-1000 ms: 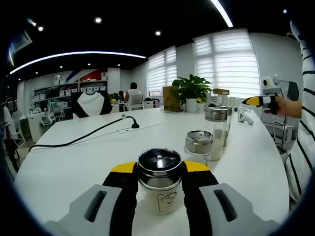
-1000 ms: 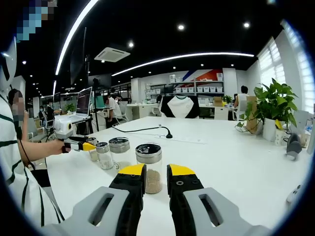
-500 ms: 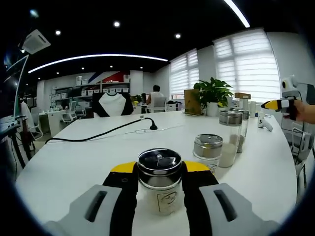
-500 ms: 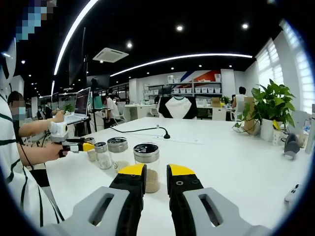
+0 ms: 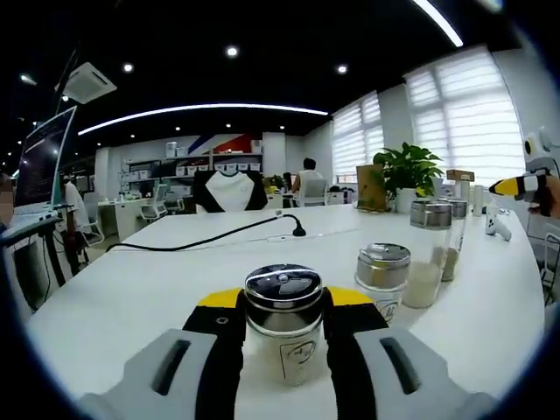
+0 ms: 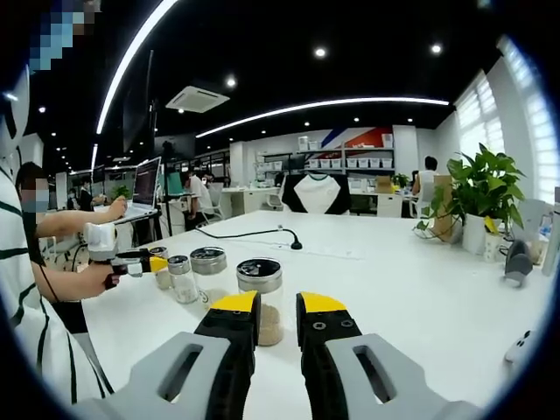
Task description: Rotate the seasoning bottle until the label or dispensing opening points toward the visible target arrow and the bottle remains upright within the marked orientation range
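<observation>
The seasoning bottle [image 5: 283, 337] is a glass jar with a shiny metal lid and a small label facing me. It stands upright on the white table [image 5: 140, 289], and my left gripper [image 5: 283, 299] is shut on its sides, yellow tips level with the lid. In the right gripper view, a hand holds the left gripper [image 6: 131, 261] at the far left of the jar row. My right gripper [image 6: 277, 303] hovers over the table with its jaws almost together and nothing between them. A spice jar [image 6: 260, 296] stands just beyond its tips.
Two more metal-lidded jars [image 5: 382, 276] [image 5: 430, 249] stand to the right of the held bottle. A black cable [image 5: 210, 232] runs across the table. A potted plant [image 5: 409, 175] sits at the far end. A person in a striped shirt [image 6: 17, 289] is at the left.
The left gripper view has swung left, so the room has slid right while the bottle stays in the jaws. The right gripper view has barely changed.
</observation>
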